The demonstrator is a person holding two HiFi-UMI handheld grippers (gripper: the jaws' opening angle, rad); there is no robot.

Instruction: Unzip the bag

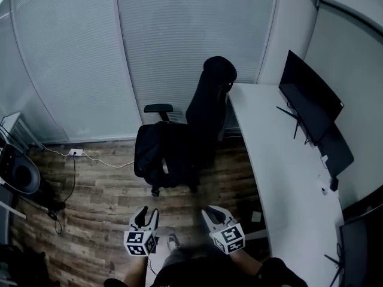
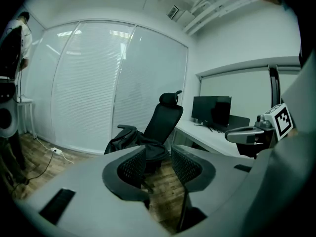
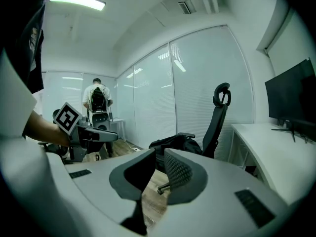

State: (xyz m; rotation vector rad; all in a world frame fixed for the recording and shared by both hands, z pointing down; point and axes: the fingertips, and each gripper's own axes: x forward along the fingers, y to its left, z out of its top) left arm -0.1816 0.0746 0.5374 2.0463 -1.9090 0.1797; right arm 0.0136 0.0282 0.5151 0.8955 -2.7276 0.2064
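A black bag (image 1: 157, 151) lies slumped on the seat of a black office chair (image 1: 210, 97), well ahead of both grippers. My left gripper (image 1: 147, 212) is open with nothing between its jaws; in its own view the bag (image 2: 129, 141) shows beyond the jaws (image 2: 158, 156). My right gripper (image 1: 212, 211) is shut and empty, and its view looks over the closed jaws (image 3: 159, 158) toward the bag (image 3: 175, 144). Both grippers hang above the wooden floor, apart from the chair. The bag's zipper is too small to make out.
A white desk (image 1: 281, 160) with a dark monitor (image 1: 308, 100) runs along the right. A power strip and cable (image 1: 76, 152) lie on the floor at the left, near a round dark stand (image 1: 18, 173). A person (image 3: 98, 100) stands at the far left by the glass wall.
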